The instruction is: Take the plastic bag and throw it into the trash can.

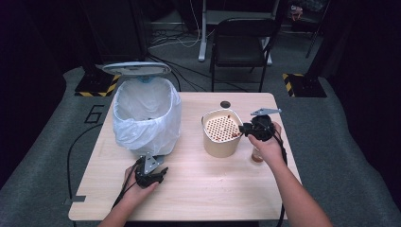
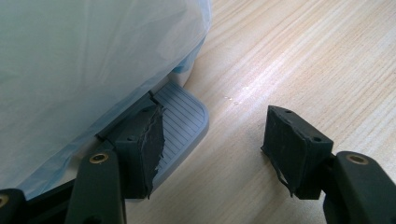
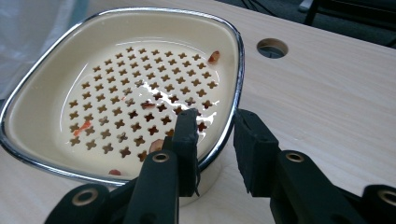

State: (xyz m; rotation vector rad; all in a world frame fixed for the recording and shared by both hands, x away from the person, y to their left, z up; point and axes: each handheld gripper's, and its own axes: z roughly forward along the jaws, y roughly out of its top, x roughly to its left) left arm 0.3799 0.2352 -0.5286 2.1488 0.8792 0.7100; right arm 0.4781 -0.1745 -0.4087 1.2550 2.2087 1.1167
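1. Strainer tub point(image 1: 218, 146) (cream body, perforated insert, chrome rim point(image 3: 236, 93)): stands right of centre on the table point(image 1: 213, 189), just beside the lined bin. A few reddish food scraps point(image 3: 214, 57) cling to the wet insert.
2. Handling, as a judgement: rigid shell, probably light when this empty, but glossy and damp inside, so slick under rubber pads. The insert may sit loose and could shift or drop out if the tub is tipped steeply. Best hold is across the wall just below the rim, one jaw inside and one outside, where the rolled edge stops the pads sliding off.
3. Right gripper point(image 1: 242, 128): doing just that at the near right side of the rim. In the right gripper view its jaws point(image 3: 212, 123) straddle the wall, clenched on the tub as far as I can judge (the outer pad's contact is hard to see).
4. Left gripper point(image 1: 153, 171): at the foot of the bin point(image 1: 146, 118), jaws apart and grasping nothing point(image 2: 215, 135); one jaw rests on the ribbed pedal point(image 2: 184, 116).
5. Bin lid point(image 1: 137, 68): raised, white liner open.
6. Small brownish object point(image 1: 257, 156) under the right hand: too blurred to identify.
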